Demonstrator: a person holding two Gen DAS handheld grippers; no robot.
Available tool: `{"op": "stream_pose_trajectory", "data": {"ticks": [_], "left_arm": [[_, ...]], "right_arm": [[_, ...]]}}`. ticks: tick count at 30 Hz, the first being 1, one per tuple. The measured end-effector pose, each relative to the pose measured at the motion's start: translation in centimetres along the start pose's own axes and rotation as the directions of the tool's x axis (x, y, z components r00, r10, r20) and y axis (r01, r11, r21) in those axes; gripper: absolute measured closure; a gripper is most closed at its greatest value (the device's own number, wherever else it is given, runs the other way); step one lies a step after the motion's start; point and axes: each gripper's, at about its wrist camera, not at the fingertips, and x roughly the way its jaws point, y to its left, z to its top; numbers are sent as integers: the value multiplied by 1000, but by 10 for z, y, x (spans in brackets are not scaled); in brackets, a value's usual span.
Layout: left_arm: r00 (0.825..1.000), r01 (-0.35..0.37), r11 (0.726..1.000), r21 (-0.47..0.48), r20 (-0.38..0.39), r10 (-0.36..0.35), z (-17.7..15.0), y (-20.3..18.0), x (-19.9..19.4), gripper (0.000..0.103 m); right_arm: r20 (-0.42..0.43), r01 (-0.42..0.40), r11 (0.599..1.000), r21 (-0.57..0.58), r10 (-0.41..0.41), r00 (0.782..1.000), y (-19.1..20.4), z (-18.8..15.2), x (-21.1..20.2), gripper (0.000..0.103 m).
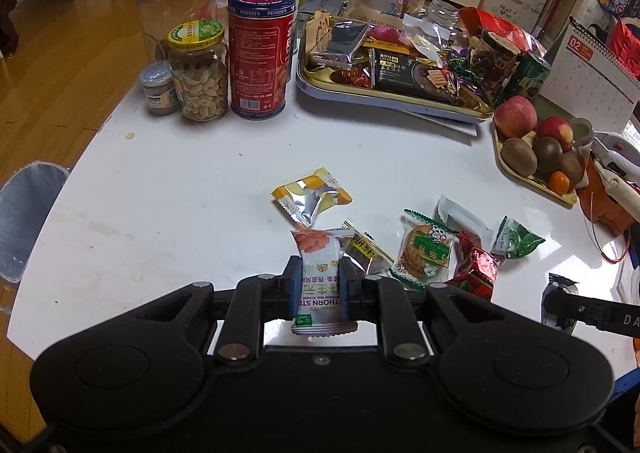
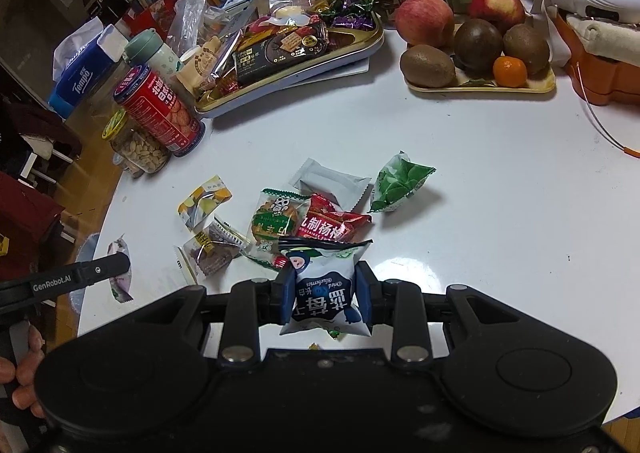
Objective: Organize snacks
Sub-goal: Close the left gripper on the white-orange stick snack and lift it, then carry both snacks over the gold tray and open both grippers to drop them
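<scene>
The left gripper [image 1: 320, 285] is clamped on a white hawthorn strip packet [image 1: 320, 273], its blue pads pressing the packet's two sides, the packet standing upright between them above the white table [image 1: 180, 181]. The right gripper [image 2: 324, 297] holds a blue-and-white dried blueberry packet [image 2: 322, 289] the same way, pads narrow against its sides, top seam crumpled just ahead of the fingers. Just beyond the left gripper lies a yellow-and-silver packet [image 1: 312, 195]; to its right, close together, a dark brown packet [image 1: 366, 253], a green-edged cracker packet [image 1: 426, 253], a red foil packet [image 1: 476, 267], a white packet [image 1: 464, 217] and a green packet [image 1: 518, 239], all loose on the table. Farther ahead sits a gold tray [image 1: 392, 97] heaped with snacks; left of it stand a red tin [image 1: 260, 57], a peanut jar [image 1: 198, 73] and a small grey-lidded jar [image 1: 160, 89]. Ahead and right of the left gripper, a fruit tray [image 1: 520, 173] carries apples, kiwis and a small orange. In the right wrist view a person's hand [image 2: 24, 377] grips the left gripper's handle at the lower left edge.
</scene>
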Motion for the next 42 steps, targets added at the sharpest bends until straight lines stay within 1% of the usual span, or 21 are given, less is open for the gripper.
{"op": "stream_pose_trajectory", "data": {"ticks": [7,10,18,27,30,33,37,42], "left_arm": [[1000,9,1000,11,-3,-9,-3,-6,4,79],[1000,9,1000,17,-3,-9,-3,-8,5,79],[1000,7,1000,25,-3,-7,-6,-13,2,79],[1000,18,999,42,5,-18,-13,-18,-11,79],[998,55,997,53,9,-55,-20,-22,-29,79],[996,82,993,81,14,-84,-32,-30,-51,79],[995,102,985,138,6,-104,-56,-42,-77,79],[989,136,974,181,-85,-122,-90,-48,-85,79]], "right_arm": [[-25,15,999,35,-15,1000,-3,-10,3,70],[-23,31,999,42,-30,999,-4,-11,2,70],[-7,40,998,40,-40,999,0,-12,-4,70],[18,46,998,37,-47,999,4,-14,-18,70],[31,41,999,6,-41,999,10,-19,-33,70],[37,29,999,-31,-28,999,18,-31,-55,70],[15,17,997,-70,-16,1000,30,-60,-83,70],[-33,10,997,-82,-13,999,37,-97,-103,70]]}}
